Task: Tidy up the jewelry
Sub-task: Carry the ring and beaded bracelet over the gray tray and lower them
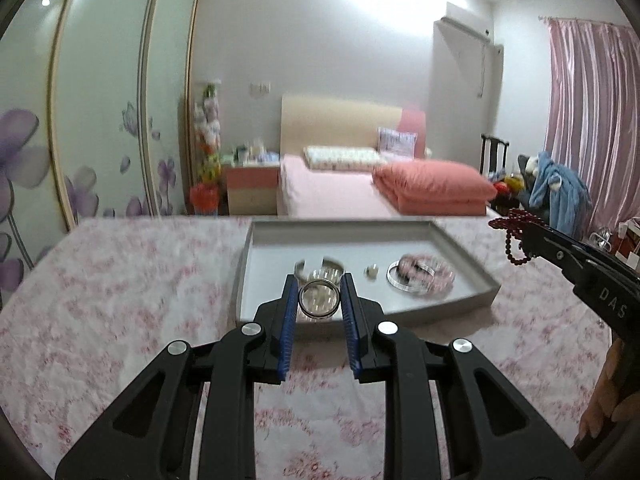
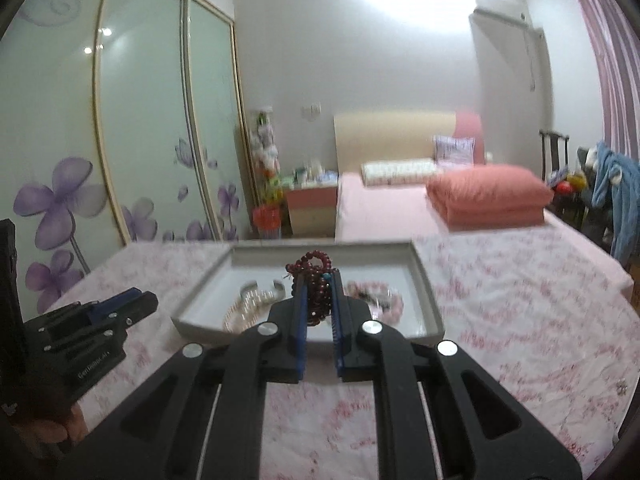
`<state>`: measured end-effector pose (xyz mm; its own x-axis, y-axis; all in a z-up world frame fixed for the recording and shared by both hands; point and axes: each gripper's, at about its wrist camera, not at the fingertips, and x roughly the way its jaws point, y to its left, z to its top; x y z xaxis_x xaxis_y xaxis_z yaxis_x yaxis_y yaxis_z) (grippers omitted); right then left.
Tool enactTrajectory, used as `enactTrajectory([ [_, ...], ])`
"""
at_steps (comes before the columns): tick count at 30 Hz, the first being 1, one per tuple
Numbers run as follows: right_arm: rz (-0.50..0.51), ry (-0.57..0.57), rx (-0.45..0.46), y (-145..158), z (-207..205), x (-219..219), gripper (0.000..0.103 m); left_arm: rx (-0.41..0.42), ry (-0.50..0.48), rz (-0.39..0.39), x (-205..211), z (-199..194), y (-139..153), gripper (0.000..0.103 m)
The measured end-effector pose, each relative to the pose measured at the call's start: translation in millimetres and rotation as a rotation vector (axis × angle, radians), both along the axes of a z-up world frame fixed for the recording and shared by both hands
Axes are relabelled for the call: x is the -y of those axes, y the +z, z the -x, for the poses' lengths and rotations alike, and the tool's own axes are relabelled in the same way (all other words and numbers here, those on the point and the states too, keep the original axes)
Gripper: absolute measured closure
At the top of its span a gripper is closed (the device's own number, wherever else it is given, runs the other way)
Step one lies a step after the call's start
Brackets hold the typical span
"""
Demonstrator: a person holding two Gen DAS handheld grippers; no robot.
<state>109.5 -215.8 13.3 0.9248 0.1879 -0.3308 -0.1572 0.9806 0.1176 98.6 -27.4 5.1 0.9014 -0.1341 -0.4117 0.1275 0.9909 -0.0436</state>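
My left gripper (image 1: pixel 319 284) is shut on a thin silver bangle (image 1: pixel 318 315), held upright between its blue pads above the near edge of a grey tray (image 1: pixel 472 256). In the right wrist view my right gripper (image 2: pixel 319 280) is shut on a bunched string of dark red beads (image 2: pixel 316 264), lifted over the tray (image 2: pixel 424 280). The same beads (image 1: pixel 516 232) dangle from the right gripper (image 1: pixel 532 236) at the right. The left gripper (image 2: pixel 136 304) shows at the lower left. In the tray lie an open silver cuff (image 1: pixel 324 266), a pink bead bracelet (image 1: pixel 422 276) and a pearl bracelet (image 2: pixel 244 312).
The tray sits on a table covered with a pink floral cloth (image 1: pixel 120 300). A small sparkly piece (image 2: pixel 621 388) lies on the cloth at the far right. Beyond the table stand a pink bed (image 1: pixel 340 192), a flowered wardrobe (image 1: pixel 100 120) and a chair with blue clothes (image 1: pixel 556 184).
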Motion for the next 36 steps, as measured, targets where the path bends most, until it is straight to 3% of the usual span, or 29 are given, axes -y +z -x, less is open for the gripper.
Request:
enactTrajectory([
  [13,0.032,-0.047,0.125,18.4,6.7,-3.3,0.092,0.125,0.031,-0.025,8.1,6.9,15.8,0.08],
  [36,0.042,-0.049,0.121,15.1,0.7,-6.5,0.092,0.127,0.03,-0.036,12.2,4.2,16.9,0.08],
])
